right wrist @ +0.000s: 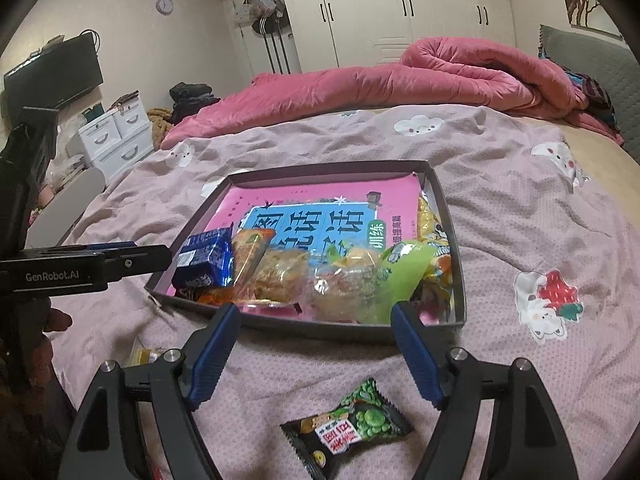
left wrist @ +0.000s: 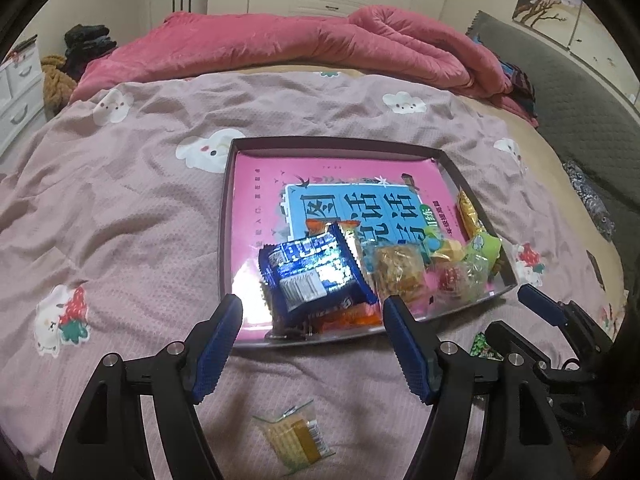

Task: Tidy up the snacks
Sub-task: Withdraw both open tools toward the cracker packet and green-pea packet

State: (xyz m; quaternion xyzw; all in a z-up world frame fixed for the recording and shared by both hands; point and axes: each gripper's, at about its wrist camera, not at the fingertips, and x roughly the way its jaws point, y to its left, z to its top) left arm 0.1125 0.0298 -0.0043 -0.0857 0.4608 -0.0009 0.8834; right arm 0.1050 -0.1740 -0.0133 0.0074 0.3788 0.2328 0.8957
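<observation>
The left gripper (left wrist: 312,308) has its blue-padded fingers (left wrist: 218,344) spread apart with nothing between them, poised over the near rim of the tray (left wrist: 336,142). The right gripper (right wrist: 316,316) likewise has its jaws parted and bare, its fingers (right wrist: 416,352) framing the tray's near edge from the other side.

The tray is a shallow dark box lying on a pink bedspread (left wrist: 120,208) printed with white cartoon animals. A pink book with a blue panel (left wrist: 360,200) lines its floor. The snacks are heaped in the tray's near half, at six o'clock of it in the left wrist view: a blue foil packet (left wrist: 316,272) at seven o'clock, an orange packet (left wrist: 344,318) partly under it, a clear-wrapped golden pastry (left wrist: 400,272) just beside it at its three o'clock, then a light green wrapper (left wrist: 486,246) and a yellow packet (left wrist: 468,208) along the right wall.

Two snacks lie outside the tray on the bedspread. A small clear packet with a pale biscuit (left wrist: 294,438) sits at six o'clock below the left gripper. A black and green pea packet (right wrist: 348,428) sits at six o'clock below the right gripper, between its arms.

A rumpled pink quilt (left wrist: 320,40) lies at twelve o'clock, with white wardrobes (right wrist: 400,12) behind.
</observation>
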